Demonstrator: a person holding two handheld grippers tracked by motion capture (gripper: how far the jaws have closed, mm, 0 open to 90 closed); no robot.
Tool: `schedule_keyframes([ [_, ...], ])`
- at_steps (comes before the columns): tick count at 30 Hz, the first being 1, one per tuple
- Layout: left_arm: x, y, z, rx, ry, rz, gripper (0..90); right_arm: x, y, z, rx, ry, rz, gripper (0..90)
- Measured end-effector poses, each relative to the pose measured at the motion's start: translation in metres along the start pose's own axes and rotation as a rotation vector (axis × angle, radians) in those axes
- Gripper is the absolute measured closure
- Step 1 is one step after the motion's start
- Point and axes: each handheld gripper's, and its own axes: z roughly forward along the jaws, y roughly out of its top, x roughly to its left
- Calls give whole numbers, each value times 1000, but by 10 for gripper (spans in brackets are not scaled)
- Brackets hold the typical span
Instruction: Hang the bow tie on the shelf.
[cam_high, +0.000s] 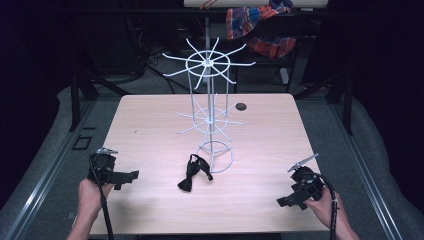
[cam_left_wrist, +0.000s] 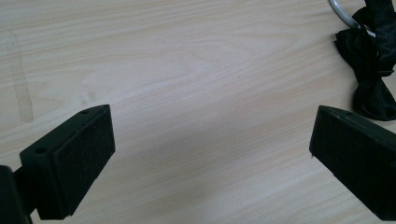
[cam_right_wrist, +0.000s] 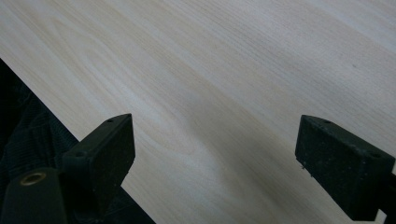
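A black bow tie (cam_high: 192, 172) lies flat on the wooden table (cam_high: 150, 130), touching the front of the base ring of a white wire display rack (cam_high: 209, 90). My left gripper (cam_high: 131, 176) rests low at the table's front left, open, pointing right toward the bow tie. In the left gripper view the jaws stand wide apart over bare wood (cam_left_wrist: 212, 135), with the bow tie (cam_left_wrist: 371, 60) and a piece of the rack's ring (cam_left_wrist: 341, 11) at the upper right. My right gripper (cam_high: 284, 201) sits at the front right, open, nothing between its jaws (cam_right_wrist: 212, 140).
The rack has two tiers of spoke hooks, all bare, and stands at the table's centre. A small dark hole (cam_high: 241, 106) is in the tabletop behind it. Plaid cloth (cam_high: 260, 25) hangs on a frame beyond the table. The table's edge (cam_right_wrist: 56, 112) runs near the right gripper.
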Motion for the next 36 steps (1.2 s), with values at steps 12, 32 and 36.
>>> schedule_keyframes([
  [12, 1, -2, -3, -12, -20, -17, 1, 1, 2, 2, 7, 2, -4, 122],
  [32, -38, 11, 3, -64, -93, 29, 0, 0, 3, 5, 10, 3, 6, 131],
  [36, -49, 16, 8, -83, -80, 28, 0, 2, 4, 4, 10, -9, -2, 131],
])
